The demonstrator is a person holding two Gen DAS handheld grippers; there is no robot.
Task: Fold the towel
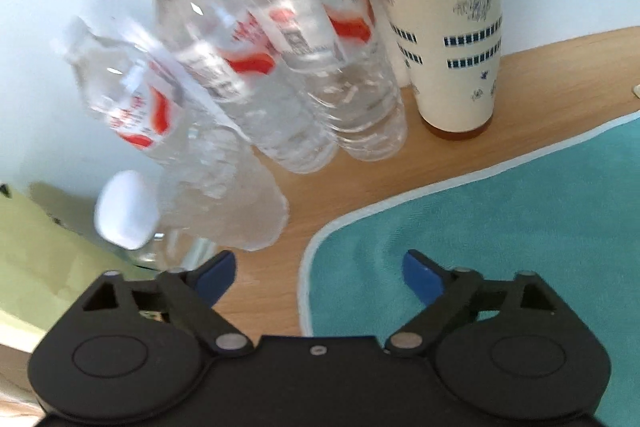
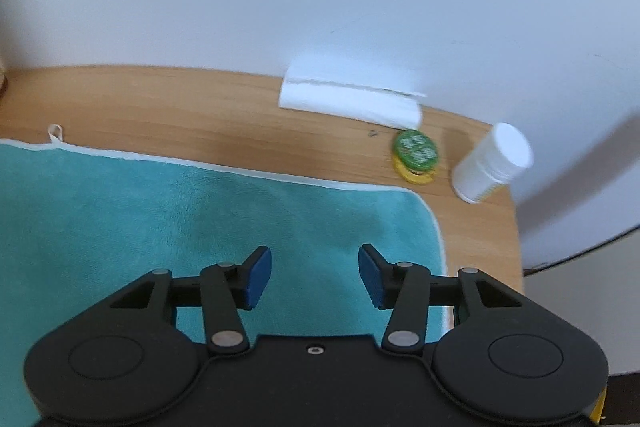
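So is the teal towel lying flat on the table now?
Flat: the towel lies smooth on the table, its white edge showing; neither view shows whether it is folded.

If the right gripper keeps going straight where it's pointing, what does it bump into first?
Most likely the teal towel. The right gripper is open and tilted down over it, with nothing between the fingers. Depth is hard to judge here.

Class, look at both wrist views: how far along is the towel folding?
Done: the teal towel lies flat on the wooden table; whether it is already folded can't be told. In hand: nothing; the left tool and right tool hang open above it. Left: gripping an edge and folding.
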